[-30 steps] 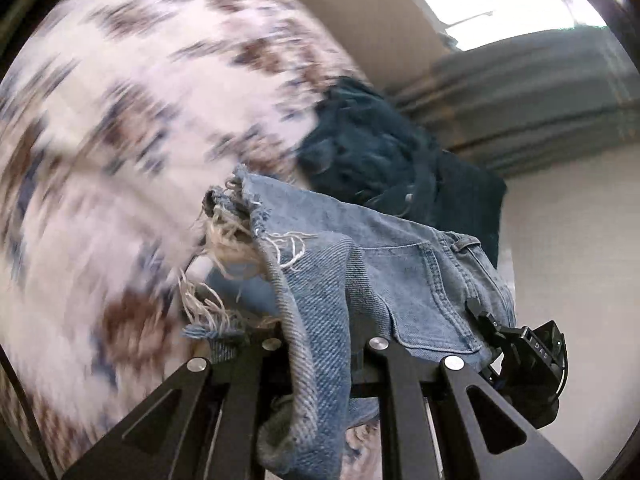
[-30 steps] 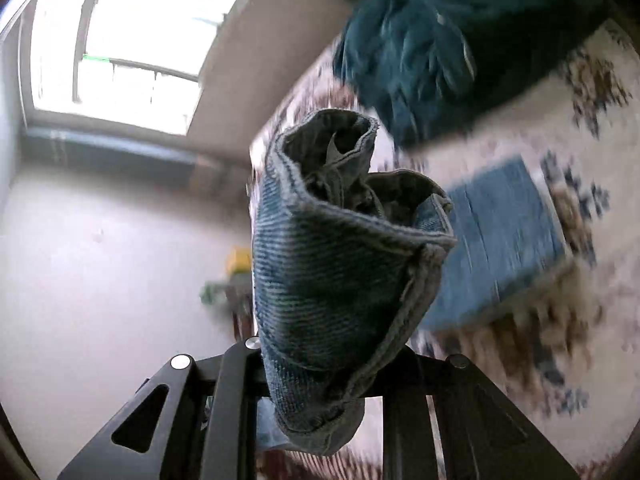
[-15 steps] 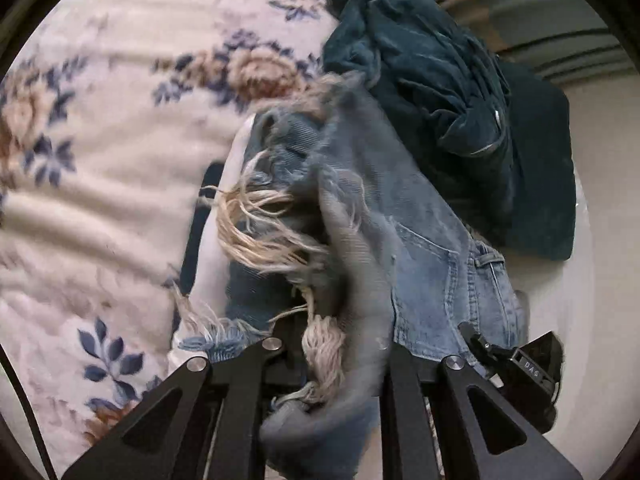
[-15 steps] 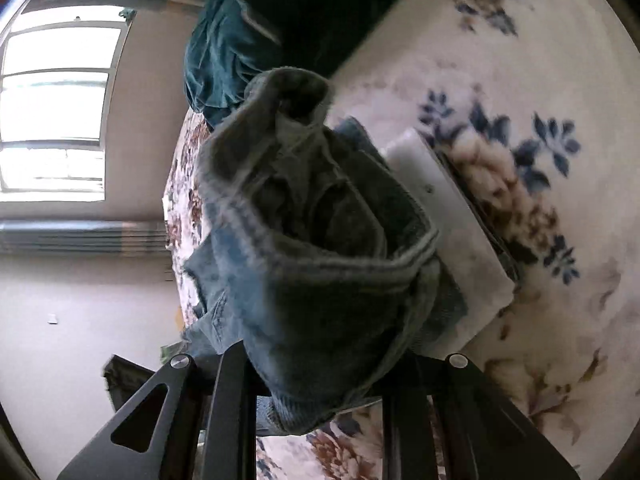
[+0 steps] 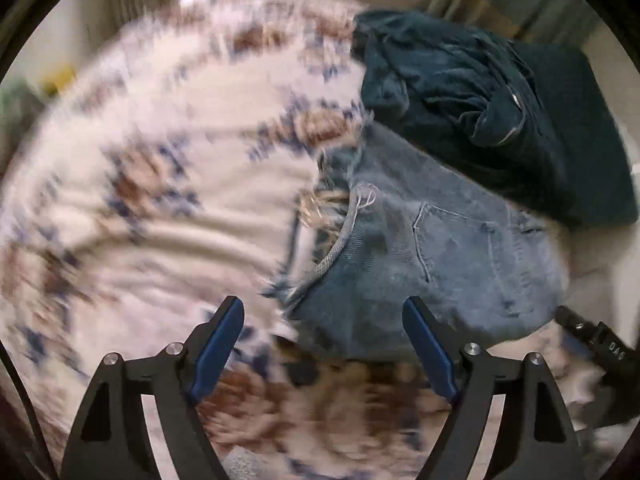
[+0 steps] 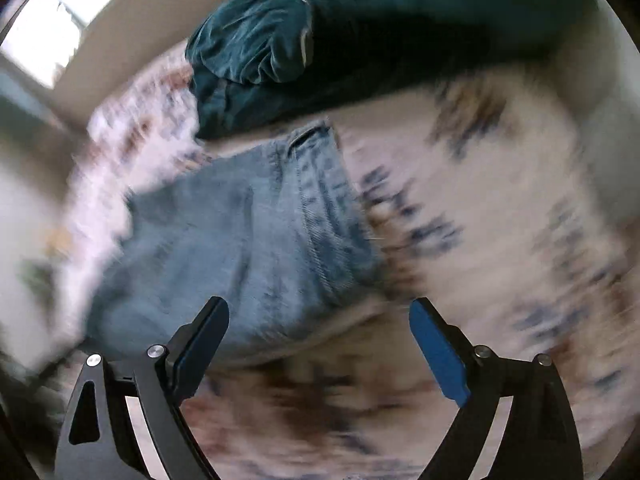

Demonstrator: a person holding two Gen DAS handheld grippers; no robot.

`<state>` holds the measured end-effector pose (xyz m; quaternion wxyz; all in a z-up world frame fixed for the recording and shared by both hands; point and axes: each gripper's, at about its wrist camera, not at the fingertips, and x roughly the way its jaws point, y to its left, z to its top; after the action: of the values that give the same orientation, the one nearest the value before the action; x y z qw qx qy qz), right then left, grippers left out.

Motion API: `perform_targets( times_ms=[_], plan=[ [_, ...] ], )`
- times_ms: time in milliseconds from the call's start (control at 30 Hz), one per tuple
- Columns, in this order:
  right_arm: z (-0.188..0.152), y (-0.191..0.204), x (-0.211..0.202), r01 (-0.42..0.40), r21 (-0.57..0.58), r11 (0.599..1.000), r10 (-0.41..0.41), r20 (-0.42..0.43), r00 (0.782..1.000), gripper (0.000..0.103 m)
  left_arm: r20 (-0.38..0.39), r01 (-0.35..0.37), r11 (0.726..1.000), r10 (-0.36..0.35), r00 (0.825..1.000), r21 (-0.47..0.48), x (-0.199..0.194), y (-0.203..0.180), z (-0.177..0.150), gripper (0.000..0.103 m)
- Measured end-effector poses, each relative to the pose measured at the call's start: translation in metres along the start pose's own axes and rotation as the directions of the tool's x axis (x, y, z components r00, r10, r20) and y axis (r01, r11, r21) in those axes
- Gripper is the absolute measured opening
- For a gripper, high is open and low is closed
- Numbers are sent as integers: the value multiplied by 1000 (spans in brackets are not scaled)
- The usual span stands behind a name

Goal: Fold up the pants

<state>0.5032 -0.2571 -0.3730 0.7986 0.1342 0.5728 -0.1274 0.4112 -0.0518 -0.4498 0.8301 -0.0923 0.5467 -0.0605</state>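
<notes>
Floral cream bedspread (image 5: pixel 168 184) with brown and blue blossoms fills both wrist views, smeared by motion blur, with a pale wall and a bright window far off in the right wrist view. On it lies the pair of light blue denim pants (image 5: pixel 432 256), folded into a compact bundle with a back pocket facing up and a frayed, stringy hem at its left edge. Just beyond the bundle, at its far right, sits a heap of dark teal corduroy clothing (image 5: pixel 480 92), touching or nearly touching the denim.

From the left gripper (image 5: pixel 323 340) the bundle lies just ahead and a little to the right, its long axis running from near left to far right. From the right gripper (image 6: pixel 319 340) the same denim (image 6: pixel 240 248) lies ahead and to the left, its waistband end toward the teal heap (image 6: pixel 280 52). Both grippers are close to the pants; I cannot tell which is nearer.

Both pairs of blue-padded fingers (image 5: pixel 218 344) are spread wide and released, gripping nothing; in neither view does a pad (image 6: pixel 438 356) visibly touch the cloth. The fold looks laid down, so any next move, I judge, would be tidying the frayed edge or leaving the bundle.
</notes>
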Motion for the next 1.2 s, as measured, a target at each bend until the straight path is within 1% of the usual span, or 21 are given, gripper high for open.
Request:
perform_targets(
  times_ms=[33,100,133,200,267,367,433,467,567,633,733,900,933,967,1000,1033,1100,1133,1200],
  plan=[
    [-6,8,-10,66,-49,997,-65,21,998,94,21,-42,998,41,999,48,-7,-6,-5,83],
    [-16,15,-30,122,-92,988,-118,45,992,94,42,-112,988,108,993,110,-21,-19,-15,83],
    [-18,12,-35,132,-96,987,-127,51,991,94,50,-128,982,122,991,136,-30,-26,-21,83],
    [-30,13,-57,146,-100,984,-141,58,988,94,56,-130,980,123,991,153,-44,-36,-30,83],
    [-40,10,-82,140,-90,986,-134,74,988,94,69,-131,977,120,990,170,-65,-46,-38,83],
    [-61,7,-133,148,-93,985,-137,118,984,94,99,-135,975,119,988,176,-98,-57,-49,83],
    [-76,4,-166,146,-96,985,-131,148,980,94,136,-146,974,123,983,173,-127,-65,-57,83],
    [-85,2,-190,133,-99,986,-116,166,979,94,157,-145,975,118,981,170,-144,-67,-62,83],
    [-106,-4,-236,123,-107,987,-99,209,973,94,215,-155,975,120,969,157,-190,-74,-79,83],
    [-125,-8,-275,115,-122,986,-82,251,964,94,259,-170,975,130,957,142,-224,-77,-95,83],
    [-151,-10,-326,98,-145,985,-52,291,955,94,294,-177,977,135,946,123,-266,-78,-118,83],
    [-196,-13,-411,107,-185,977,-33,366,930,94,322,-157,983,119,939,97,-334,-76,-156,83],
    [-203,-13,-424,106,-190,976,-29,371,928,94,332,-158,983,119,936,92,-349,-76,-165,83],
    [-211,-13,-439,101,-196,975,-20,377,926,94,336,-148,985,110,936,92,-362,-75,-171,83],
    [-223,-13,-459,110,-202,973,-22,396,918,94,340,-137,986,98,935,93,-373,-75,-177,83],
    [-232,-13,-474,118,-208,971,-23,410,912,94,350,-142,985,101,931,93,-388,-74,-183,83],
    [-249,-11,-501,120,-214,969,-18,427,904,94,359,-128,987,84,930,100,-408,-73,-191,83],
    [-260,-10,-518,121,-215,969,-14,440,898,94,371,-134,985,87,925,104,-421,-73,-196,83],
    [-279,-6,-546,116,-218,969,-3,460,888,94,382,-135,983,78,921,126,-439,-73,-205,83]
  ],
)
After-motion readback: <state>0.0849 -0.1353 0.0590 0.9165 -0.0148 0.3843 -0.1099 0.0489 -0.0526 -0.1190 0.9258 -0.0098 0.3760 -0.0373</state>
